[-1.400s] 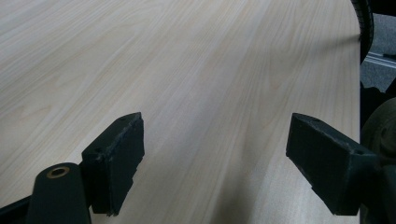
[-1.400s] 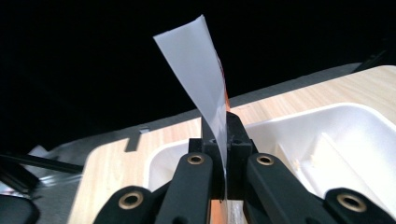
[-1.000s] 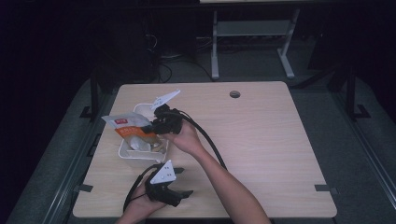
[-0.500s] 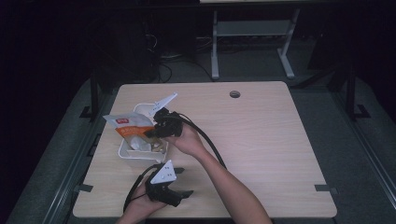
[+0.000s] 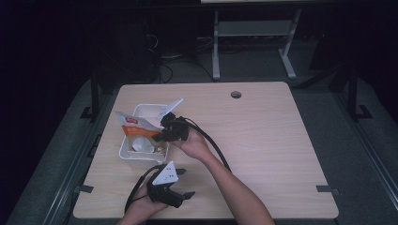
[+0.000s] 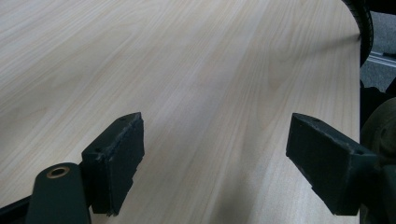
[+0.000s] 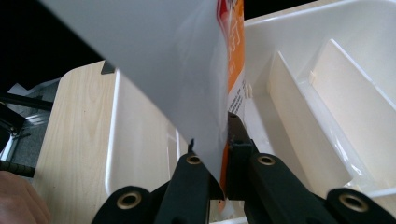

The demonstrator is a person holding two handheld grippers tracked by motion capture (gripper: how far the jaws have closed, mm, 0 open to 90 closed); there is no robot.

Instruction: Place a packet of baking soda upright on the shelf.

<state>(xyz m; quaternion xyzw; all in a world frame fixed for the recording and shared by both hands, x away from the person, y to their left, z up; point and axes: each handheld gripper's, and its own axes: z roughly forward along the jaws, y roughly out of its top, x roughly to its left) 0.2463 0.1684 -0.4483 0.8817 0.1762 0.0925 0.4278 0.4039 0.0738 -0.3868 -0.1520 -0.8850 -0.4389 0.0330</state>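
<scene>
High view puts the right tool [image 5: 162,132] over the white tray [image 5: 126,149] near the left side of the bench [image 5: 263,140], with an orange-and-white packet [image 5: 136,127] lifted above the tray's compartments. Right gripper view shows why the packet hangs as it does: the right tool [image 7: 223,154] has its jaws clamped tight on the packet's [image 7: 187,79] lower edge, so the flat sheet stands up from the pinch and blocks much of the sight of the tray [image 7: 299,60] and its inner dividers [image 7: 299,121]. That edge grip looks chosen to raise a thin, limp thing clear of the tray walls without crumpling it. Something pale lies in the tray's near compartment, too small to identify from above.

Nearer the person, the left tool [image 5: 169,192] rests low at the bench's front edge. Left gripper view has the left tool [image 6: 215,154] with jaws wide apart, nothing between them, bare wood [image 6: 187,70] ahead; it seems parked out of the way.
</scene>
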